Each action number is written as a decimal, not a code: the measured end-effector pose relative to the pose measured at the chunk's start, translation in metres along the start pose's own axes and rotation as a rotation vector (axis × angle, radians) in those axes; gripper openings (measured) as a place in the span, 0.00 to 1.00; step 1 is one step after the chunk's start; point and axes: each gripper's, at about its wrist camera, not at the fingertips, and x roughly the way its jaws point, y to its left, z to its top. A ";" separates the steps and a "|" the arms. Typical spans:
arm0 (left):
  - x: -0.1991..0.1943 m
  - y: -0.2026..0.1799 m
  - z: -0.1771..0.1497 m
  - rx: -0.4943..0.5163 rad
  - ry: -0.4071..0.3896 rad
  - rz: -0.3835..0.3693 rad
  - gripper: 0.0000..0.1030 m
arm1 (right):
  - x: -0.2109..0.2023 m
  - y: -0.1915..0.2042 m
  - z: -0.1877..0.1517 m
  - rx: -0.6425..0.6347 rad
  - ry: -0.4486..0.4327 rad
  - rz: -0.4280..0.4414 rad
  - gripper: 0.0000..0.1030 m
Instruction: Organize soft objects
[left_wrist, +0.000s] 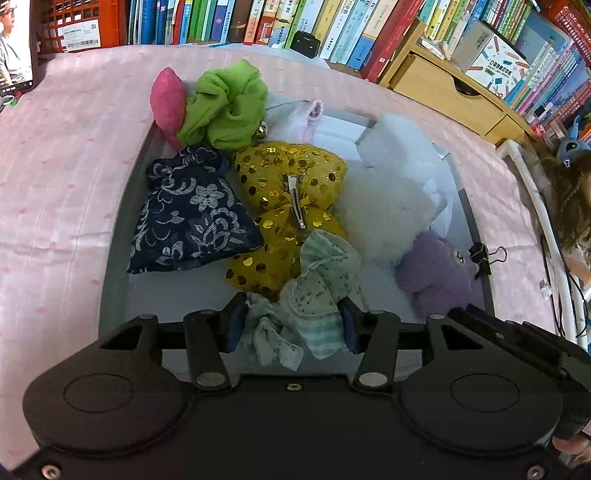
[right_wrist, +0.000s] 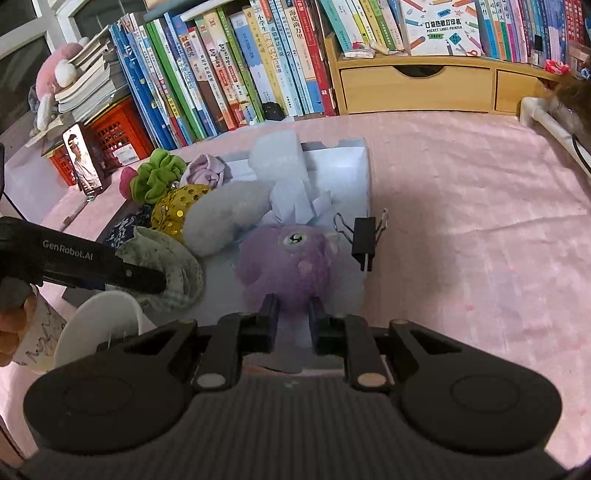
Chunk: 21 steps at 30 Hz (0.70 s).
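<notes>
Pale green striped fabric bow (left_wrist: 317, 291) is being pinched by the left gripper (left_wrist: 293, 325) at the tray's (left_wrist: 118, 236) near edge; fuzzy purple plush monster (right_wrist: 286, 264) is being clamped by the right gripper (right_wrist: 293, 314), probably for sorting.

pink dotted cloth on the desk (left_wrist: 66, 192): matt woven fabric
yellow sequined bow (left_wrist: 284, 192): glossy sequins, metal clip
purple round plush toy (right_wrist: 286, 264): fuzzy pile
navy floral cloth pouch (left_wrist: 192, 214): matt cotton
black binder clip (right_wrist: 364, 240): smooth metal
wooden drawer unit (right_wrist: 417, 88): smooth wood
</notes>
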 end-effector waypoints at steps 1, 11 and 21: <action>0.000 -0.001 0.000 0.004 -0.001 0.002 0.48 | 0.000 0.000 0.000 0.000 0.000 0.000 0.24; -0.004 -0.002 -0.003 0.026 -0.015 0.002 0.53 | 0.001 -0.001 0.001 0.013 0.001 -0.003 0.29; -0.019 -0.003 -0.011 0.059 -0.047 0.011 0.59 | -0.013 0.003 0.004 -0.005 -0.021 -0.018 0.42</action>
